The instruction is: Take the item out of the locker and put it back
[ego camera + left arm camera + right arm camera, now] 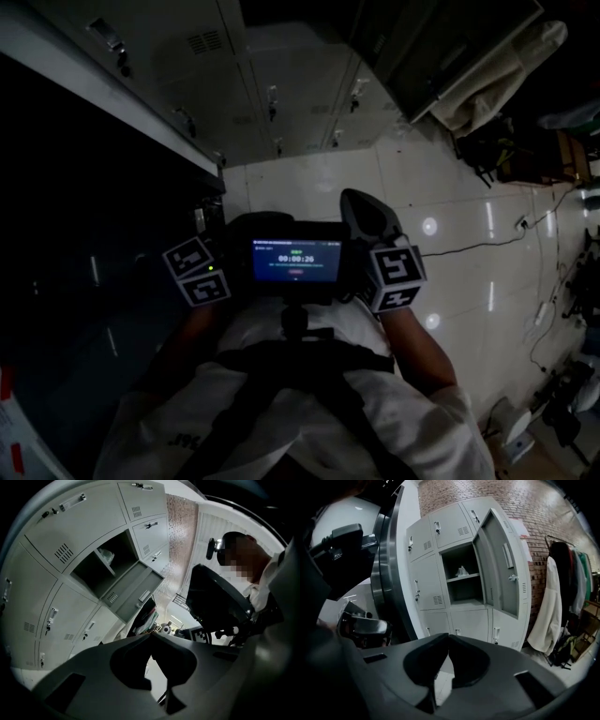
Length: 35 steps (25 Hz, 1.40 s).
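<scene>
The bank of grey sheet-metal lockers (427, 585) fills most of what I see: flat painted doors with louvred vents and small latch handles, set against a rough red brick wall (511, 503). Under me the floor (375, 187) is glossy pale tile that throws back the lights. A long white coat (548, 616) hangs limp to the right of the lockers.

One locker (461, 592) stands open, its door (499, 564) swung out to the right. A thin metal shelf (464, 578) splits it in two.

My arms are bent and both hands sit close to my chest, either side of a small lit screen (295, 261). My right gripper (448, 635) faces the open locker from well back, its smooth dark plastic jaws pressed together with nothing between them. My left gripper (151, 634) is likewise closed tip to tip and empty.

The item (462, 571) is small, pale and crumpled-looking. It rests on the shelf, about midway between its side edges; I cannot tell what it is.
</scene>
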Available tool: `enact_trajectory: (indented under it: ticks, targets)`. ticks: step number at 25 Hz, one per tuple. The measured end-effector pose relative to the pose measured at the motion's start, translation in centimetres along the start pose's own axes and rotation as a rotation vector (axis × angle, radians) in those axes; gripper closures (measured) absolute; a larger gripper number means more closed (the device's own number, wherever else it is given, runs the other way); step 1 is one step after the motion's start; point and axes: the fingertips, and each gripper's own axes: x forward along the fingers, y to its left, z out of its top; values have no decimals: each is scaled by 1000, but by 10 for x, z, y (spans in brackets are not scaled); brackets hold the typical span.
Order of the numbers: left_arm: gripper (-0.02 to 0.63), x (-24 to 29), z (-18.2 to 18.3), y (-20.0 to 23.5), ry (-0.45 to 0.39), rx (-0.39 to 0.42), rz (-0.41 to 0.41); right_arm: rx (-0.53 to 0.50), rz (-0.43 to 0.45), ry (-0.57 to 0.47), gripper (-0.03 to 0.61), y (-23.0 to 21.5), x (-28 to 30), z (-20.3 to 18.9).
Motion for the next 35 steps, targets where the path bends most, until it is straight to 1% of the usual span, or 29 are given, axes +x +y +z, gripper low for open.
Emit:
enact_trajectory:
  ticks: [6,10,13,16,18,21,24,30,35]
  targets:
    - [621,33,-29,-34,-5,-1,36,-17,65,12,592,-23,-36,-14]
    - [621,17,-60,-61,-37,8,78,-36,109,19,592,-6,-64,-39]
    - [621,16,-70,-62,-41,7,89,-35,140,20,592,-2,-62,-45]
    - [621,31,-69,-63,-65,17,112,-33,159,18,592,-16,-68,-45]
    - [621,25,-69,-59,-70,19,107,-30,162,8,592,-9,-66,-47]
    - [621,16,-64,-60,-31,41,86,-29,160,-14,592,6,-63,-41]
    - [621,24,-60,-67,4,60,79,-13,158,-22,592,0,-71,-34]
    - [621,17,-55,-65,15,73,78,1,166,-22,592,9,-67,-36]
    - [621,21,-50,-71,38,78,55,-2,159,-25,592,12,-71,-29]
